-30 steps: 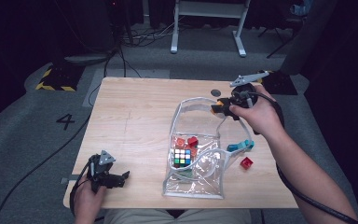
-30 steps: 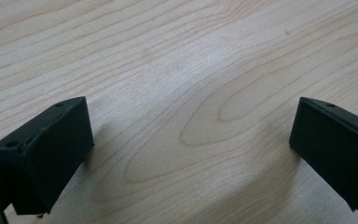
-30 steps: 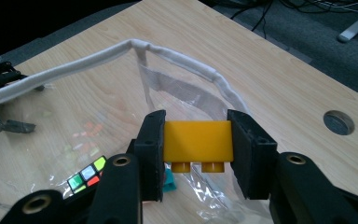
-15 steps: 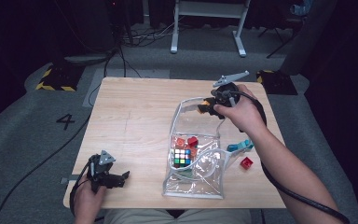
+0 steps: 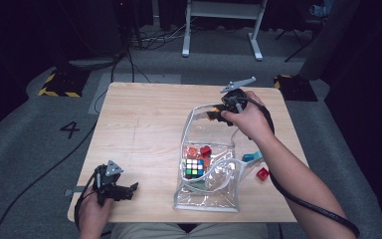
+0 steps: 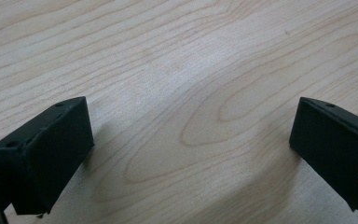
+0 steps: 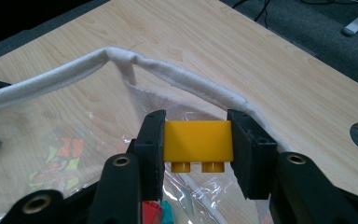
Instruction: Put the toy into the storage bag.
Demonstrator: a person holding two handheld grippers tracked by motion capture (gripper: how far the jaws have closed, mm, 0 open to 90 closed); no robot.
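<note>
Your right gripper (image 5: 218,113) sits toward one o'clock on the table (image 5: 144,129), over the far rim of the clear bag (image 5: 206,199). Its jaws are clamped on a yellow brick (image 7: 197,140), one jaw on each side, the brick's two studs pointing down in the right gripper view. Just beyond the brick runs the bag's white padded rim (image 7: 177,77), arching from nine o'clock to three o'clock in that view.

Inside the bag lie a puzzle cube (image 5: 193,167) and a red brick (image 5: 205,150), near the middle. Outside it, at about four o'clock on the table, a teal piece (image 5: 251,157) rests just beside the bag's wall, and a small red piece (image 5: 262,174) lies a little farther out.

Your left gripper (image 5: 124,191) rests at seven o'clock near the table's near edge, well apart from the bag. Its jaws stand wide apart over bare wood, holding nothing.
</note>
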